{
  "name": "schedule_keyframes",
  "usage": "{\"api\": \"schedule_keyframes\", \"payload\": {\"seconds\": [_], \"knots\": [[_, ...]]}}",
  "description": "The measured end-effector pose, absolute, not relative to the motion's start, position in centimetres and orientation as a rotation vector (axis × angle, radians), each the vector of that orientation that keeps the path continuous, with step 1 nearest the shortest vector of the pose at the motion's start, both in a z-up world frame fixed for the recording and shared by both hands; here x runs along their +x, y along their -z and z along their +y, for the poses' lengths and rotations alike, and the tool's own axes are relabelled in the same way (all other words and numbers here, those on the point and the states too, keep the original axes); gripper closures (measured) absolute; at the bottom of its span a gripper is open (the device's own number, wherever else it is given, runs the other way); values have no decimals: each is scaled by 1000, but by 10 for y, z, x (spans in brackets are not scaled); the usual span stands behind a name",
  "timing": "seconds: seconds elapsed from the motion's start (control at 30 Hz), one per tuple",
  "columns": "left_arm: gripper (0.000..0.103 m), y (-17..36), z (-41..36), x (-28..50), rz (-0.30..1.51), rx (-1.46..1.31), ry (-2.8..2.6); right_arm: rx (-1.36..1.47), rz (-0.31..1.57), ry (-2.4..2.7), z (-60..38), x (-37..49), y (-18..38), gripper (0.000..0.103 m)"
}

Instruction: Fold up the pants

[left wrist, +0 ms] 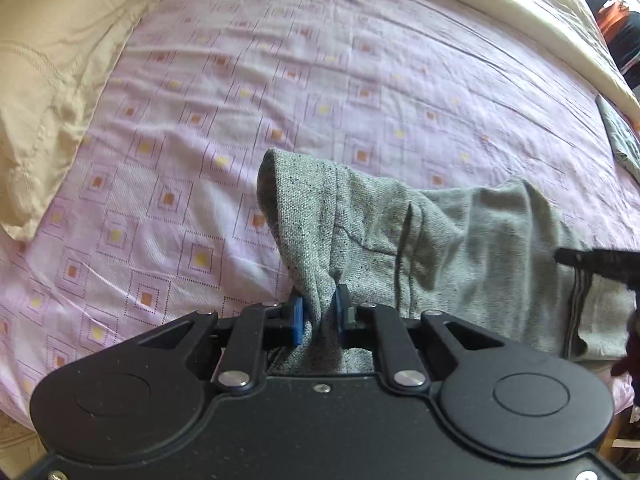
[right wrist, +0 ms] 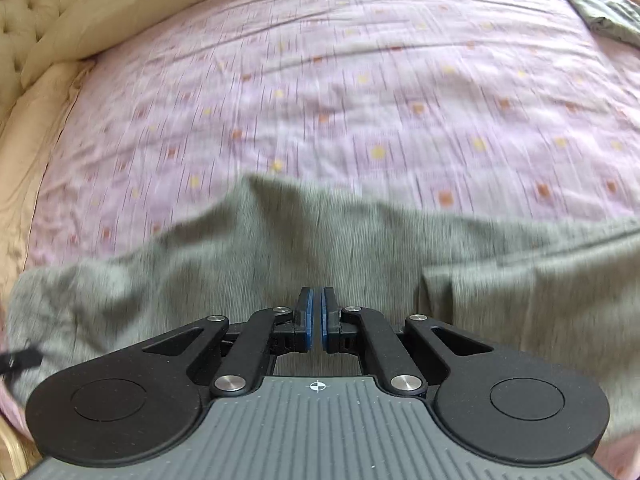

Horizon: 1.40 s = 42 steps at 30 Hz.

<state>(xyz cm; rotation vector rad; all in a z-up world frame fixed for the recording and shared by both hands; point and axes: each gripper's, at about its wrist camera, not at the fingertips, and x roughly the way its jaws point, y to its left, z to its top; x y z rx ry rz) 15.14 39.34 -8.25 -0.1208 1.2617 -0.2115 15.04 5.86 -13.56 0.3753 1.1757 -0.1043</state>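
Grey pants (left wrist: 440, 232) lie near the bed's (left wrist: 320, 60) front edge, one end pinched up by the left gripper (left wrist: 318, 312) so it can flip over & fold. Right gripper (right wrist: 317, 316), pads squeezed together w/ nothing between, hangs over the flat part.

Left tool (left wrist: 319, 300) clamped; right tool (right wrist: 317, 312) seemingly closed.

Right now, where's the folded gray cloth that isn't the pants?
The folded gray cloth lies at the far right of the pink bedsheet in both views, near the cream bed edge, well beyond the gray pants.
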Motion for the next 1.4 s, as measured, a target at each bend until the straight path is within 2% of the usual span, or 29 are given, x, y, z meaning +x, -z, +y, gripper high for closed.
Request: {"api": "schedule_keyframes", "payload": {"seconds": [0.17,0.53,0.8,0.93,1.03,1.07,1.13,1.23,1.27,1.3,1.4], "knots": [[84,66,385,145,1232,-121,201,344,1239,99,64,144,156,98],[85,19,346,128,1148,-80,191,376,1354,-50,87,34,171,99],[85,-43,261,101,1017,53,212,486,1136,-134,19,32,121,98],[85,-63,193,84,975,101,242,496,1100,-150,-32,29,113,98],[86,-61,133,75,957,127,294,517,1095,-132,-73,22,113,98],[100,-57,110,72,958,121,324,522,1098,-122,-86,20,115,98],[101,-46,66,67,969,120,401,523,1109,-97,-114,15,121,98],[98,-14,-6,59,1001,168,467,533,1147,-52,-151,11,133,98],[93,-5,-23,55,1012,177,488,531,1162,-40,-162,10,136,98],[88,3,-35,51,1024,190,499,522,1174,-32,-172,8,139,98],[84,19,-49,39,1072,228,490,523,1163,-30,-198,4,135,97]]}}
